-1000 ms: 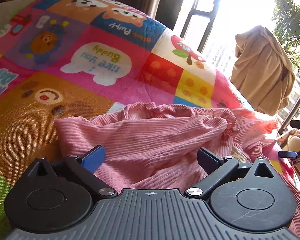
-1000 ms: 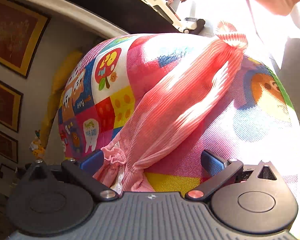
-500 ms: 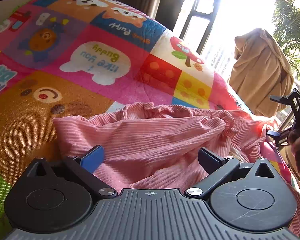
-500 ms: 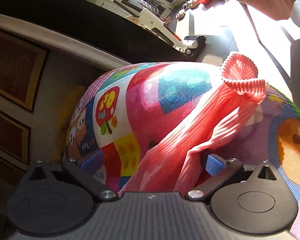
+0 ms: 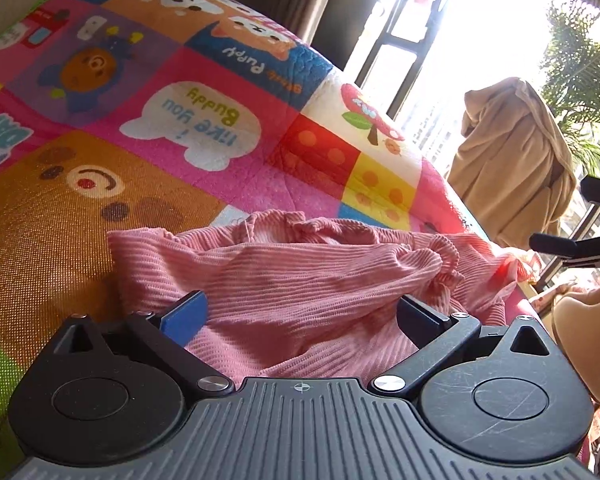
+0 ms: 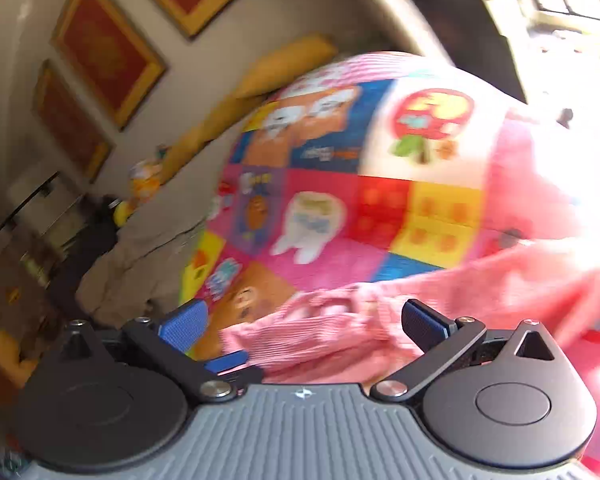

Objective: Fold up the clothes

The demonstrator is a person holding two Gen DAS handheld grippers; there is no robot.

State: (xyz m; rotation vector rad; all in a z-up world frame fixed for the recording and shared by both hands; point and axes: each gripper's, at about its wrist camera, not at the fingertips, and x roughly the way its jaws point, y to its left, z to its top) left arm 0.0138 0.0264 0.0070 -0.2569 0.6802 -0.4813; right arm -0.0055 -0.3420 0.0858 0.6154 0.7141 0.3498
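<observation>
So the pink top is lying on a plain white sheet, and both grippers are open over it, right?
Not quite: the pink top lies on a colourful cartoon patchwork blanket, not a plain white sheet, as the left wrist view shows. The rest holds: the left gripper and right gripper are both open over it.

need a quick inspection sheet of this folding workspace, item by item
surface: bed under a patchwork cartoon quilt, which takes up most of both views
job's things: one pink ribbed garment lying crumpled on the quilt, not yet folded flat
clutter: nothing seen on the quilt besides the garment
grippers: left tongs open over the garment, gripping nothing; right tongs open, garment beneath them, that view motion-blurred
cables: nothing seen
surroundings: bright window, tan cloth draped beside it, plant, framed pictures on the wall, yellow pillow
</observation>
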